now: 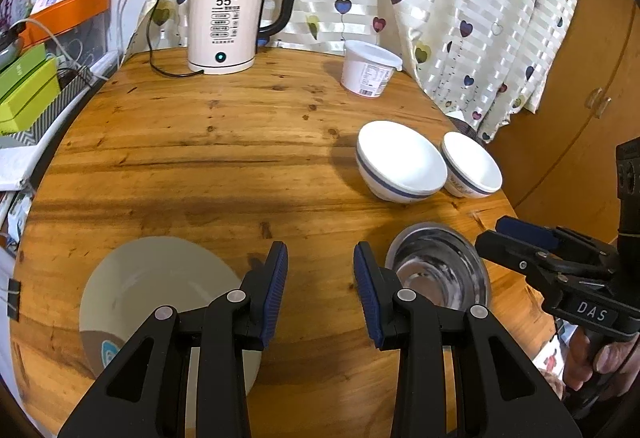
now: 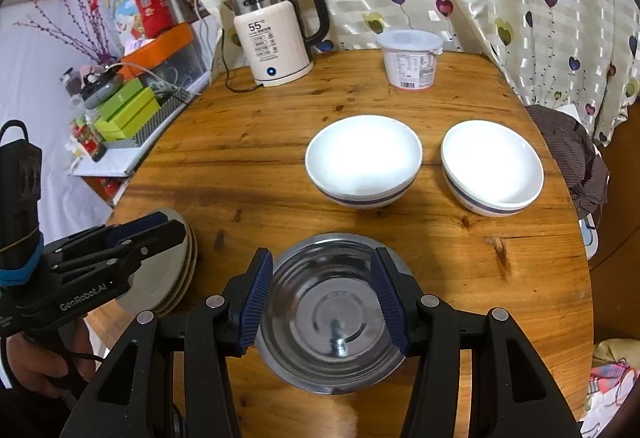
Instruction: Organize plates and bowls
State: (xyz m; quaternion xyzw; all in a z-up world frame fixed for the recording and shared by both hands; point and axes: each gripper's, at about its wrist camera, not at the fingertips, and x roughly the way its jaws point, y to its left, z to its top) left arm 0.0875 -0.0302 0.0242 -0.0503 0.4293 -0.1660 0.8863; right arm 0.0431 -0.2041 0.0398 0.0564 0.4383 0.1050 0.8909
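Sitting upright, mouth up, steel bowl (image 2: pixel 334 318) under right gripper (image 2: pixel 322 302), both grippers' jaws apart, empty.

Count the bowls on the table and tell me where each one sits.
3. A steel bowl sits nearest, below the right gripper. Two white bowls sit farther back: one mid-table, one near the right edge. None looks hidden.

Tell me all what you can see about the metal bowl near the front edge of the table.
The steel bowl is round, shiny and empty, with a flat bottom that mirrors the room. It stands upright on the wooden table, nearer than the two white bowls and right of the stacked plates. The right gripper is above it, open, one pad to each side in the view; contact cannot be confirmed.
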